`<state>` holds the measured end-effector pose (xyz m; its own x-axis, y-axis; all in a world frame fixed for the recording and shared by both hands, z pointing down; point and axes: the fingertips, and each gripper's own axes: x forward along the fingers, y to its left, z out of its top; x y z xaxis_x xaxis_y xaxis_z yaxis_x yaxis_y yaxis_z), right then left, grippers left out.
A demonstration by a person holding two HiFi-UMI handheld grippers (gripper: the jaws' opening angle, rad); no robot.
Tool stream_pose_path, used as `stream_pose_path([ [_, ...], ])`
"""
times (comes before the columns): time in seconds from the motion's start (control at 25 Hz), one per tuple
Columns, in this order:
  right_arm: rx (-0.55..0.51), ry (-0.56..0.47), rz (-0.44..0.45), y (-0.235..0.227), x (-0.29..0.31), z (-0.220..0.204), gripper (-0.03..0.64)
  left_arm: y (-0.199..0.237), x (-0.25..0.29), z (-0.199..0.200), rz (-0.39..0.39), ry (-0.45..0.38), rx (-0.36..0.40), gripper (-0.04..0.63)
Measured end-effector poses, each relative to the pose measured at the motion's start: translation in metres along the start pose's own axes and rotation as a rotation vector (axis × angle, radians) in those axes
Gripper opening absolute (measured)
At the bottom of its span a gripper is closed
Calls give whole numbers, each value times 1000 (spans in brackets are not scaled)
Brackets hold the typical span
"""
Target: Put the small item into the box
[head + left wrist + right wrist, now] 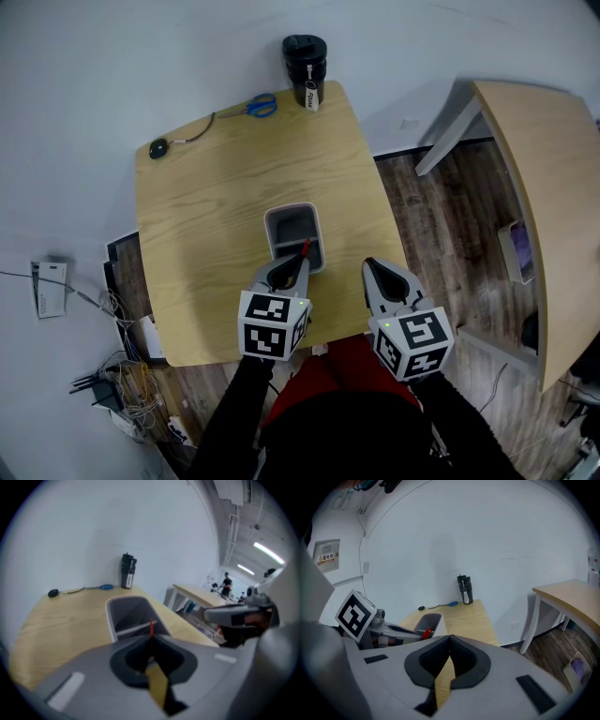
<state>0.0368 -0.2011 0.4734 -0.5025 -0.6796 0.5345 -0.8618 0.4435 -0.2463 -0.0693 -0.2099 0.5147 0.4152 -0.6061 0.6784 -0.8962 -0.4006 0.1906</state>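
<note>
Left gripper [151, 641]: jaws clamped on the small red item [151, 626], a thin piece standing up out of the tips; item held over the near end of the grey box [292, 208]; box sits toward the near edge of the table [206, 187]; right gripper [449, 641]: jaws together, nothing between them, at the table's near right corner.

left gripper [302, 258] pinching a small red item [305, 247] right at its jaw tips, right gripper [368, 265] hanging alongside, jaws pressing together, black-sleeved arms [232, 412] both reaching forward
</note>
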Motion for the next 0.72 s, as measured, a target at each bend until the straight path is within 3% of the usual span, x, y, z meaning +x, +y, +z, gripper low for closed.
stream_pose_path([
  [0.72,-11,-3,10,2,2,3,8,-1,-4,6,8,-32,3,23],
])
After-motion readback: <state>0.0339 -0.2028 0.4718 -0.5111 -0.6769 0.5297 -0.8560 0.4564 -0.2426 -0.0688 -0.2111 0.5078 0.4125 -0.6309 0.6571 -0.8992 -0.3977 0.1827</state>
